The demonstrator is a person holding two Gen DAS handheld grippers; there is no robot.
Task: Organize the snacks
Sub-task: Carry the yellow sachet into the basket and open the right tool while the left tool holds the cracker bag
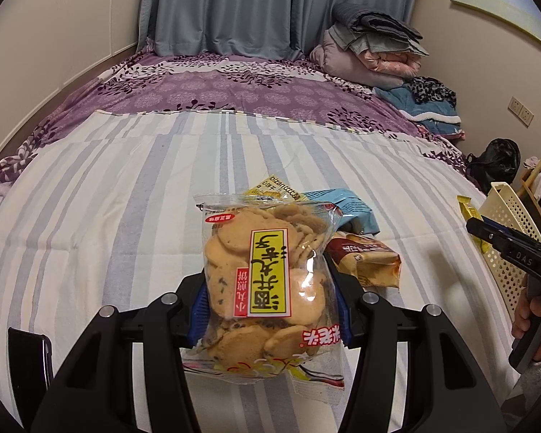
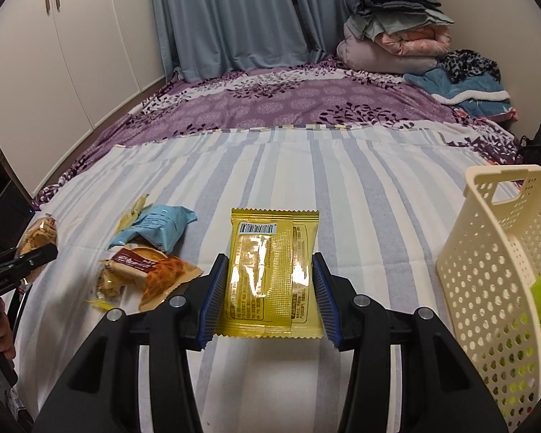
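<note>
My left gripper point(image 1: 268, 301) is shut on a clear bag of round crackers point(image 1: 267, 281) with a yellow label, held above the striped sheet. My right gripper point(image 2: 270, 288) is shut on a flat yellow snack packet point(image 2: 272, 274), barcode side up, also lifted off the bed. On the sheet lie a blue packet point(image 2: 158, 229), a brown-and-orange packet point(image 2: 151, 276) and a yellow packet point(image 1: 270, 189) partly hidden behind the cracker bag. A cream perforated basket point(image 2: 494, 274) stands tilted at the right with a few green and dark wrappers inside.
The bed has a striped sheet point(image 2: 306, 180) in front and a purple floral cover point(image 2: 270, 101) behind. Folded blankets point(image 2: 396, 39) are stacked at the far right corner. White wardrobe doors point(image 2: 54, 54) line the left; a black bag point(image 1: 497, 160) sits beside the bed.
</note>
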